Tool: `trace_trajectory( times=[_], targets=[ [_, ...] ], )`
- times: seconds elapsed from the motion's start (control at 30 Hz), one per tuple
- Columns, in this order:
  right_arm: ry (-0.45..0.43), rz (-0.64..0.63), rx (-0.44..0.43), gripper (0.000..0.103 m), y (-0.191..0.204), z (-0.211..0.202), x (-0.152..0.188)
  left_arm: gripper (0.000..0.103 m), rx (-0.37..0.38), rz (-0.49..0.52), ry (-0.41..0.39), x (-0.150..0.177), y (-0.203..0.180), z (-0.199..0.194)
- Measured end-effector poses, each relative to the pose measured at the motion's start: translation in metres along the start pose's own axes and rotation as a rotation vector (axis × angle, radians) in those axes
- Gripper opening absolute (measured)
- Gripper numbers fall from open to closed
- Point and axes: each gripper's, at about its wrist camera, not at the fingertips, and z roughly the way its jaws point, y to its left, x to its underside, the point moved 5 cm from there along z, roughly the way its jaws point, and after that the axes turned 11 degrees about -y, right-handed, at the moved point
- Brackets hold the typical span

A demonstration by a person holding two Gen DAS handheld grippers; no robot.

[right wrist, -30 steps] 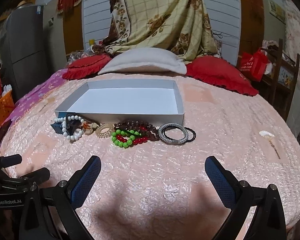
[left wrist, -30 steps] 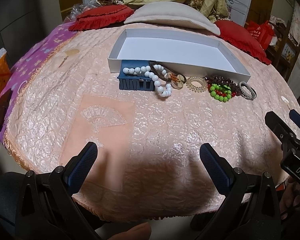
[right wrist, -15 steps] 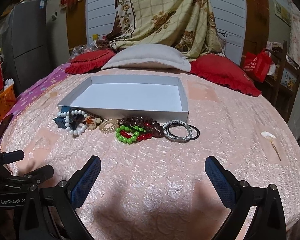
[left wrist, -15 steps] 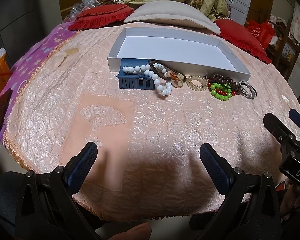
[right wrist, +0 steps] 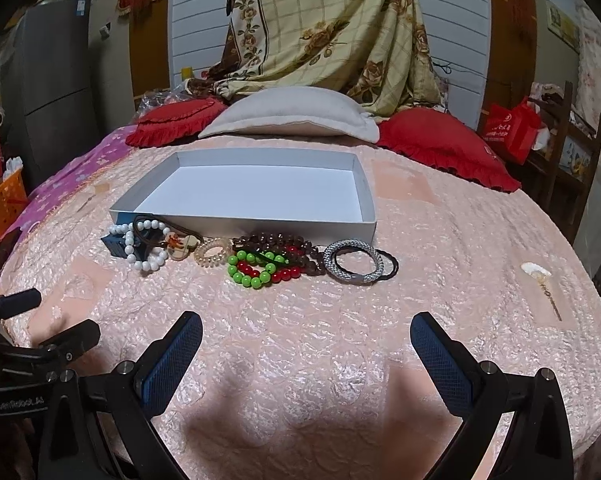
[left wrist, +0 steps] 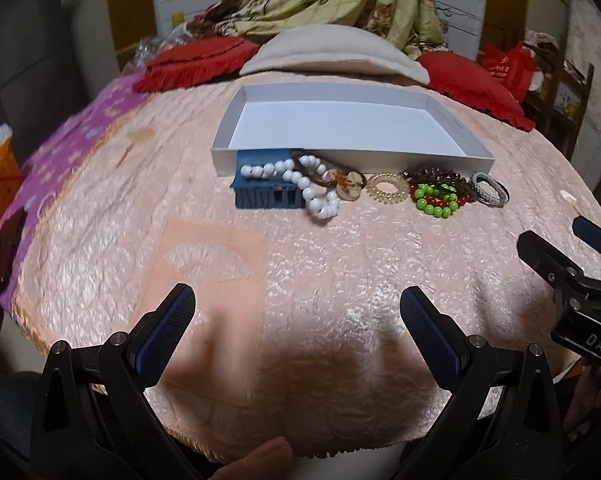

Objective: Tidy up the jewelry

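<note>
Jewelry sits in a loose row on the bed, well ahead of both grippers. The left gripper [left wrist: 296, 306] hangs low over the near edge of the peach bedspread [left wrist: 300, 264] with its blue-padded fingers spread wide and nothing between them. Same story with the right gripper [right wrist: 306, 332]: jaws apart, gripping nothing, hovering over bare quilt. Each one peeks into the other's camera at the side, so they're near each other but not touching.

Further out, the row runs along the near wall of a shallow white box [right wrist: 236, 222]. From left to right in the right wrist view: a small blue box [right wrist: 114, 242] with a white bead bracelet [right wrist: 146, 254] draped over it, a brown cord with a round pendant [right wrist: 178, 246], a clear spiral hair tie [right wrist: 212, 252], then a tangle of green and red beads [right wrist: 256, 270] against dark brown beads [right wrist: 280, 242], and last a silver mesh bracelet [right wrist: 354, 266] lying on a thin black hair tie [right wrist: 392, 266]. The blue box touches the white box's front wall; the rest lie just beside it. Inside the white box only its plain floor shows.

Behind it are a beige pillow [right wrist: 292, 114] and red cushions [right wrist: 440, 136], with a floral blanket [right wrist: 332, 28] hanging up.
</note>
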Motion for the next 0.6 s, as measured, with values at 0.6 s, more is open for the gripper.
trace_trajectory(
  times=[0.6],
  targets=[
    [0.007, 0.003, 0.016, 0.103, -0.0039, 0.0021, 0.0024, 0.102, 0.016, -0.018, 0.059, 0.0004, 0.0041, 0.0079]
  ],
)
